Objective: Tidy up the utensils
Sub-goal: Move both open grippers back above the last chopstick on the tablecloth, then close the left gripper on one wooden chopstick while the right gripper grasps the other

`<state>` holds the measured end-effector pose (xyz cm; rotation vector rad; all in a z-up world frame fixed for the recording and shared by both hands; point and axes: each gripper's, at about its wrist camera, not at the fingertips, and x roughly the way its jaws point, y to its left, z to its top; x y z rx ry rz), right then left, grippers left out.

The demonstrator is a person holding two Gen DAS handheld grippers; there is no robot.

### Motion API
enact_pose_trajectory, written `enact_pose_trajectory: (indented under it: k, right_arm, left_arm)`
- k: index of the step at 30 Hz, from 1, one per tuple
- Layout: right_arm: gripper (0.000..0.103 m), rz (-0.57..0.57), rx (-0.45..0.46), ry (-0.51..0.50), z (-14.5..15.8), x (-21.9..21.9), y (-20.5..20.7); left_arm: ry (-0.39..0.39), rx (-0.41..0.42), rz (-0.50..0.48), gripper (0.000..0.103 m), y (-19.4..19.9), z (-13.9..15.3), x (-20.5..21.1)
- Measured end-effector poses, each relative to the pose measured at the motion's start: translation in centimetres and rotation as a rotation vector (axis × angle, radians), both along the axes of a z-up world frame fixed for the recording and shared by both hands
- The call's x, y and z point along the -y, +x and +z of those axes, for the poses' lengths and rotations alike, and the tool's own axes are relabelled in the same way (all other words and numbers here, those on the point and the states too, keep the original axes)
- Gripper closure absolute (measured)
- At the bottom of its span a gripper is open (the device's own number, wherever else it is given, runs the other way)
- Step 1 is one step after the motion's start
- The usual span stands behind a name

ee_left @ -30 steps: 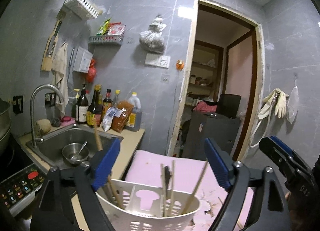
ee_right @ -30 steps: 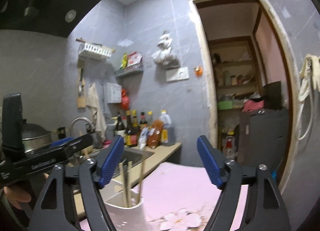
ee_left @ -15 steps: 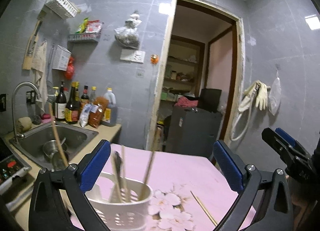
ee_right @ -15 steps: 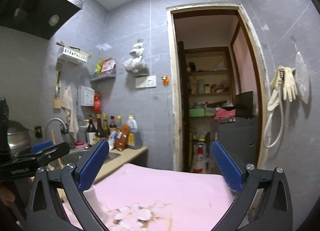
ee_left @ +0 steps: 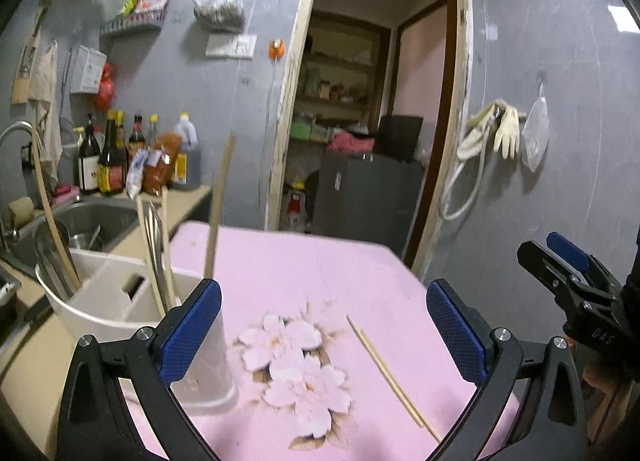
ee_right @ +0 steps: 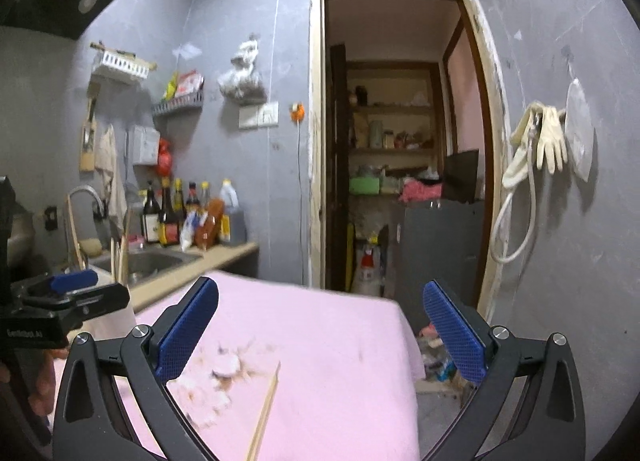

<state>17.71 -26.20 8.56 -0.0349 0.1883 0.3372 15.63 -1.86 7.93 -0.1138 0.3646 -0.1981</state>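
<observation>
A white utensil holder [ee_left: 120,301] stands at the left of the pink flowered table [ee_left: 304,269], with several chopsticks [ee_left: 218,205] and a metal utensil [ee_left: 154,229] upright in it. A loose pair of chopsticks [ee_left: 390,375] lies on the table right of the flower print; it also shows in the right wrist view [ee_right: 264,413]. My left gripper [ee_left: 324,329] is open and empty, above the table beside the holder. My right gripper [ee_right: 320,325] is open and empty, above the loose chopsticks. The holder in the right wrist view is mostly hidden behind the left gripper.
A sink [ee_left: 92,217] with a metal bowl and a row of bottles [ee_left: 112,165] sit on the counter at left. A doorway [ee_left: 372,121] opens behind the table. Gloves and a hose [ee_left: 492,137] hang on the right wall. The table's far edge [ee_right: 320,293] drops to the floor.
Both grippers have swung right and tilted down, away from the holder. The holder has slid to the left of both views and the loose chopsticks have come into view.
</observation>
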Motion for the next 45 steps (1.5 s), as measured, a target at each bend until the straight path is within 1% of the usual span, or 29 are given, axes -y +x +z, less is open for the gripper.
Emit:
enact_pose_trajectory:
  k: [4, 8, 11, 14, 16, 17, 19, 21, 27, 30, 34, 36, 38, 42, 45]
  right_arm:
    - [0.000, -0.004, -0.091, -0.032, -1.7, 0.5, 1.1]
    - [0.000, 0.001, -0.176, -0.071, -3.3, 0.6, 2.0]
    - [0.000, 0.033, -0.251, -0.119, -4.6, 0.2, 2.8]
    - [0.008, 0.058, -0.314, -0.160, -5.9, -0.5, 3.4]
    - [0.018, 0.070, -0.349, -0.206, -6.6, -1.3, 3.8]
    - [0.020, 0.079, -0.369, -0.230, -7.0, -1.7, 4.0]
    - [0.024, 0.101, -0.409, -0.262, -7.7, -2.4, 4.4]
    - [0.025, 0.124, -0.454, -0.284, -8.5, -2.9, 4.8]
    - [0.027, 0.164, -0.531, -0.361, -10.2, -4.1, 5.4]
    - [0.029, 0.170, -0.562, -0.388, -10.9, -4.5, 5.9]
    - [0.029, 0.174, -0.576, -0.390, -11.1, -4.7, 6.4]
    - [0.029, 0.181, -0.593, -0.408, -11.5, -5.1, 6.8]
    - [0.029, 0.179, -0.590, -0.420, -11.6, -5.3, 7.0]
    - [0.040, 0.158, -0.589, -0.413, -11.4, -4.8, 7.4]
    - [0.047, 0.146, -0.591, -0.404, -11.3, -4.2, 7.8]
  left_arm:
    - [0.040, -0.110, 0.012, 0.002, 1.2, -2.0, 1.0]
    - [0.045, -0.202, 0.016, 0.002, 2.3, -3.9, 1.5]
    - [0.058, -0.259, 0.019, 0.002, 2.8, -4.9, 1.7]
    - [0.067, -0.323, 0.016, 0.002, 3.4, -6.1, 1.6]
    - [0.068, -0.363, 0.021, 0.002, 3.8, -6.7, 1.5]
    - [0.069, -0.379, 0.022, 0.002, 4.0, -7.0, 1.5]
    - [0.077, -0.402, 0.025, 0.002, 4.2, -7.5, 1.4]
    - [0.086, -0.420, 0.025, 0.002, 4.5, -7.9, 1.4]
    - [0.096, -0.482, 0.026, 0.002, 5.3, -9.0, 1.3]
    - [0.088, -0.508, 0.024, 0.002, 5.7, -9.3, 1.2]
    - [0.080, -0.521, 0.018, 0.002, 6.0, -9.4, 1.2]
    - [0.069, -0.529, 0.009, 0.002, 6.3, -9.4, 1.1]
    - [0.053, -0.536, 0.006, 0.003, 6.6, -9.4, 0.9]
    - [0.036, -0.543, -0.003, 0.003, 7.2, -9.3, 0.8]
    - [0.034, -0.549, -0.035, 0.004, 7.8, -9.1, 1.4]
